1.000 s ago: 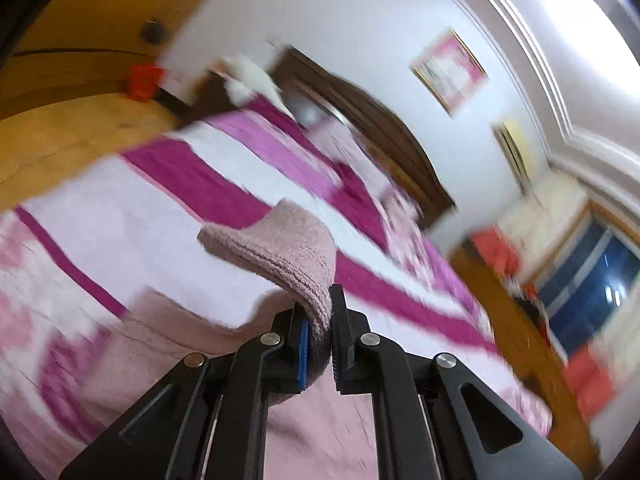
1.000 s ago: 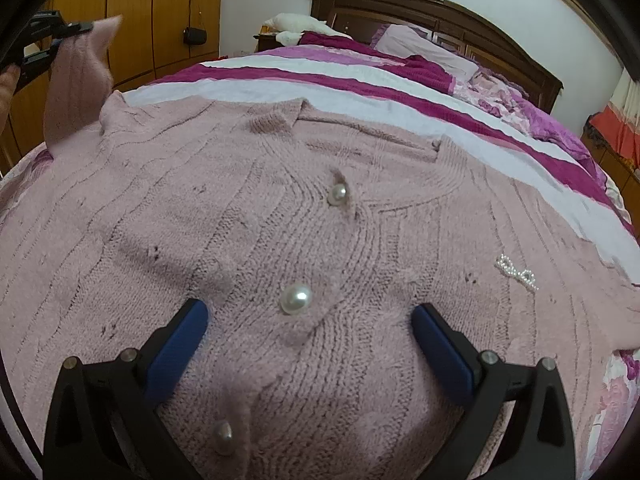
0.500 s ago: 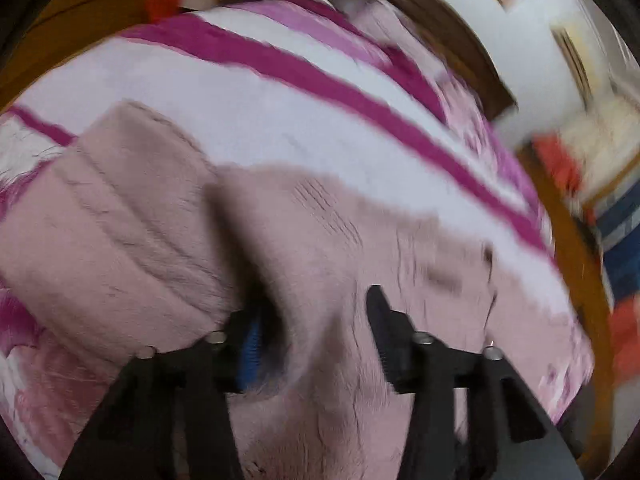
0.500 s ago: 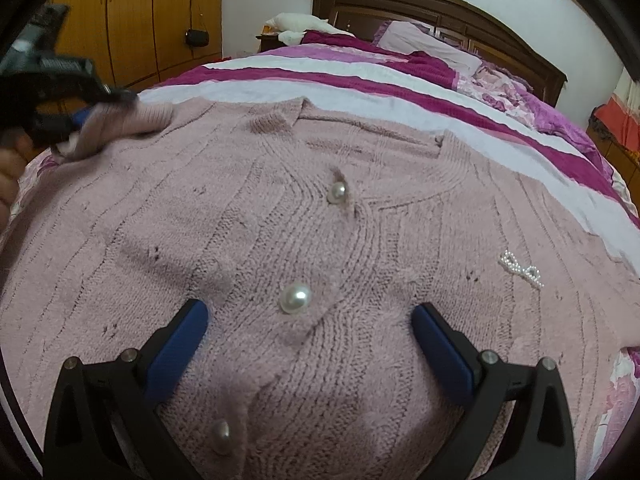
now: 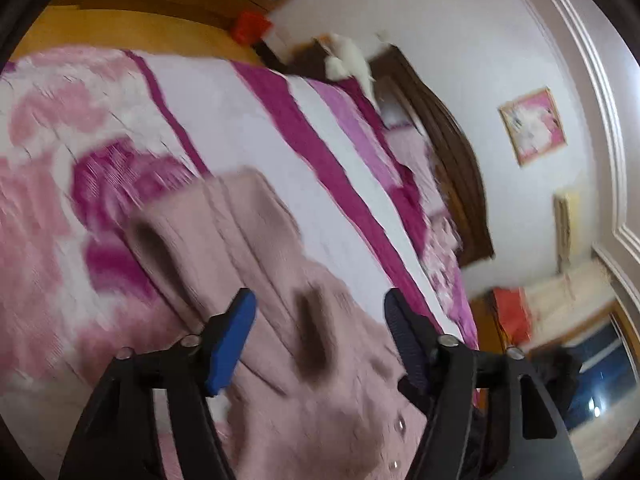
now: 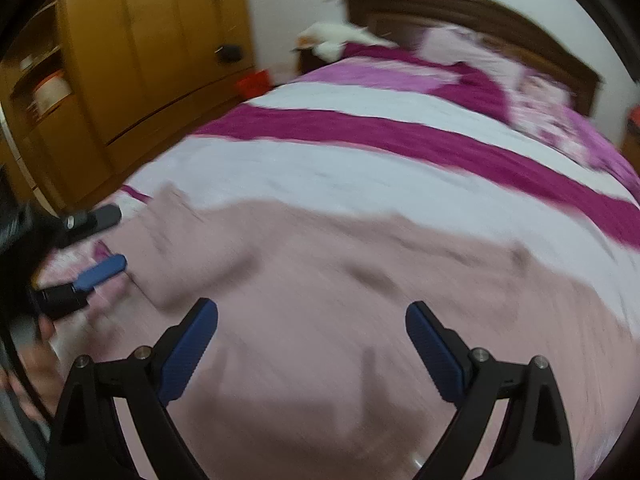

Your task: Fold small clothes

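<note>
A dusty-pink knitted cardigan (image 6: 360, 300) lies spread on the striped bed. Its sleeve (image 5: 240, 232) lies folded inward over the body, with small buttons (image 5: 398, 426) showing lower down. My left gripper (image 5: 318, 304) hangs above the sleeve, its jaws opening and nothing between them; the right wrist view shows it at the left edge (image 6: 108, 236), held by a hand (image 6: 36, 372). My right gripper (image 6: 312, 312) is open above the cardigan's middle and touches nothing. Both views are blurred.
The bed (image 6: 360, 160) has a white and magenta striped cover, with pillows and a dark wooden headboard (image 6: 460, 12) at the far end. Wooden wardrobes (image 6: 132, 52) stand along the left. A framed picture (image 5: 534, 126) hangs on the wall.
My left gripper let go of the sleeve cuff, laid it on the cardigan and drew back with its jaws parting. My right gripper rose and pulled away, so the cardigan looks farther off.
</note>
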Tool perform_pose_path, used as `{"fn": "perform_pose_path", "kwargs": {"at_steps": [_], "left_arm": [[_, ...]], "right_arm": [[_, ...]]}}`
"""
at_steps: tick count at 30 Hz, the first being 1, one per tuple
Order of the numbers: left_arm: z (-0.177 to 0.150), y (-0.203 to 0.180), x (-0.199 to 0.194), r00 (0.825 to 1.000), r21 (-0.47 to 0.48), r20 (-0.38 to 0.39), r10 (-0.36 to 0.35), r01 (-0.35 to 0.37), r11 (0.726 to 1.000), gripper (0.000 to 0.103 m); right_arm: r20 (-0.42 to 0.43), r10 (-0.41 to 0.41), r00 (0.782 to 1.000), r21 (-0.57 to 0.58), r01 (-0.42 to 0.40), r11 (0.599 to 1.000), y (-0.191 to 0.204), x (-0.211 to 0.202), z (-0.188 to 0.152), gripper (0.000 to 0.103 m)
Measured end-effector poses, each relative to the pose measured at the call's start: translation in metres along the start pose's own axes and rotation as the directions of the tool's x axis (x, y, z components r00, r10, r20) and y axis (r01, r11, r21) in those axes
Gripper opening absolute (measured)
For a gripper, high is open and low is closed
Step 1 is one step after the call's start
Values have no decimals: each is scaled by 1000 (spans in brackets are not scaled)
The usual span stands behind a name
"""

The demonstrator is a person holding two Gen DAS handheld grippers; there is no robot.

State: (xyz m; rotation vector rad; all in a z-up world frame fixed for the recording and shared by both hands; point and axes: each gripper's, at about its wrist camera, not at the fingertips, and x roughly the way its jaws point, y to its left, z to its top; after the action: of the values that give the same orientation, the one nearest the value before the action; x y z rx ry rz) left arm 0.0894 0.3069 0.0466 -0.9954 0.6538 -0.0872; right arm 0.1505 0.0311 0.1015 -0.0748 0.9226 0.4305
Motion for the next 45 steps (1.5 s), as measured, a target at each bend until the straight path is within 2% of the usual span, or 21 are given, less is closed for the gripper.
{"fn": "perform_pose_path", "kwargs": {"at_steps": [2,3,4,5,7,9,10,11,12,13,15,18,21,24,27,30,31,34,37,41,45], "left_arm": [[8,13,11,1000,-55,-10,26,-26,998,30],[7,24,16,999,-104,-10,36,-37,994,28],[9,37,22,998,-165,-13,55,-56,985,25],[8,51,28,996,-223,-23,82,-85,971,23],[1,70,36,995,-298,-45,93,-103,949,8],[-6,73,37,994,-311,-57,90,-103,945,5],[-8,73,37,995,-313,-58,84,-98,945,5],[-9,74,36,996,-324,-60,72,-88,942,5],[-10,77,35,996,-332,-61,66,-83,940,5],[-7,79,37,996,-337,-64,63,-81,938,5],[-8,77,37,995,-316,-82,53,-76,946,5],[4,66,41,989,-251,-149,14,-52,967,5],[4,44,39,987,-165,-156,38,-64,984,5],[3,10,36,987,-24,-140,81,-86,996,5],[6,-20,36,985,128,-136,103,-86,988,5],[4,-43,40,984,251,-127,128,-93,963,5],[3,-48,42,984,260,-134,121,-83,962,5],[4,-47,45,983,170,-177,48,-18,985,5],[8,-54,48,983,182,-179,46,-13,983,5],[5,-63,53,981,229,-161,111,-73,971,5],[-10,-64,60,970,299,-171,176,-119,947,5]], "right_arm": [[-137,27,990,17,-25,1000,23,28,27,97],[-213,26,977,16,-24,1000,38,43,38,95],[-249,18,968,-14,-22,1000,53,53,44,91],[-254,-15,967,-82,-6,997,72,61,50,90],[-211,-140,967,-272,80,959,106,75,48,90],[-164,-254,953,-408,168,897,128,93,43,90],[-152,-277,949,-424,190,885,130,99,42,87],[-141,-283,949,-422,201,884,130,104,42,80],[-138,-273,952,-403,198,894,127,106,43,52],[-138,-256,957,-380,188,906,124,106,45,11],[-91,-195,977,-319,157,935,114,93,48,8],[6,-152,988,-282,148,948,101,65,51,8],[58,-85,995,-230,96,968,80,33,51,8],[114,-36,993,-195,58,979,59,2,50,8],[186,6,983,-156,24,987,33,-31,43,8],[253,12,967,-82,9,997,-3,-62,29,8],[267,7,964,-59,9,998,-15,-68,24,8],[291,-15,957,-16,21,1000,-50,-83,3,8],[287,-52,956,-19,60,998,-75,-94,-15,8],[286,-108,952,-7,114,993,-114,-109,-42,8],[301,-136,944,125,103,987,-162,-121,-71,8]]}}
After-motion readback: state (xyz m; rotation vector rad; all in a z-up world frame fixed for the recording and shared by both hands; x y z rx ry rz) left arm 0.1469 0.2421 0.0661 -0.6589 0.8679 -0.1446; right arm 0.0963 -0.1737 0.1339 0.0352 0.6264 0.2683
